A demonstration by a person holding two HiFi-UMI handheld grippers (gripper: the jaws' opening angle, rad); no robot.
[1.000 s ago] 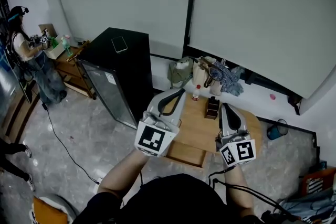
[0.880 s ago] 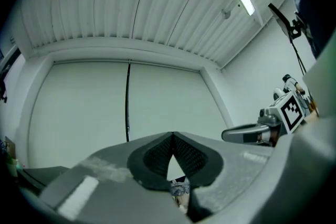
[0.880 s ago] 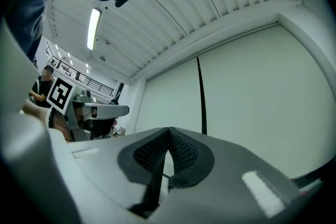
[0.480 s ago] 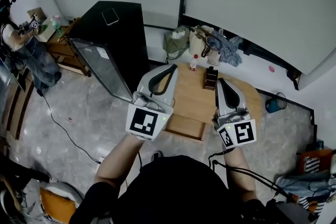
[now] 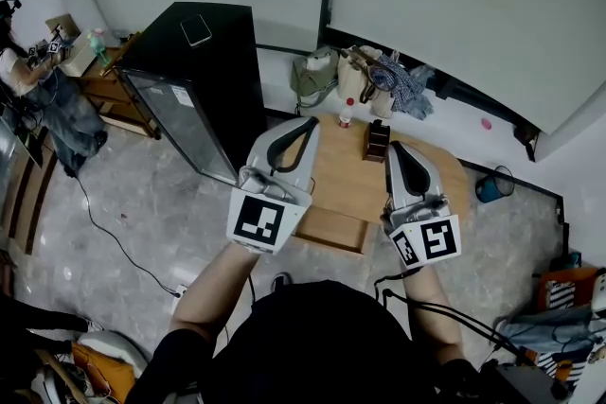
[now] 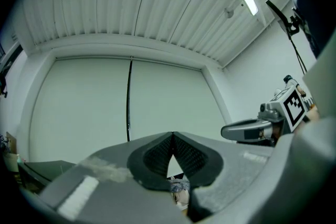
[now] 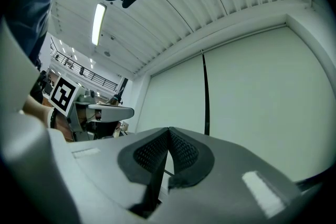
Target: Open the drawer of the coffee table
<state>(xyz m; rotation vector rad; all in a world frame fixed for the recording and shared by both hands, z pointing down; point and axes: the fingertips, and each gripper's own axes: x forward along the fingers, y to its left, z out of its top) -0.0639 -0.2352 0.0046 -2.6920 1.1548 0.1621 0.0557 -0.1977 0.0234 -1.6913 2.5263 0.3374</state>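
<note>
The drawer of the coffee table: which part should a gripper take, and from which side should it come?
Take the drawer by its front edge, coming from the person's side: it seems to stick out of the coffee table toward the person. No handle is visible. The left gripper is shut, so open it first.

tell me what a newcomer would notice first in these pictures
Two grey handheld grippers with black-and-white marker cubes dominate the head view's middle: the left gripper and right gripper, both with jaws closed on nothing, held above a small light wooden coffee table. Left of the table stands a tall black cabinet with a glass front, and a heap of bags sits against the wall behind the table.
</note>
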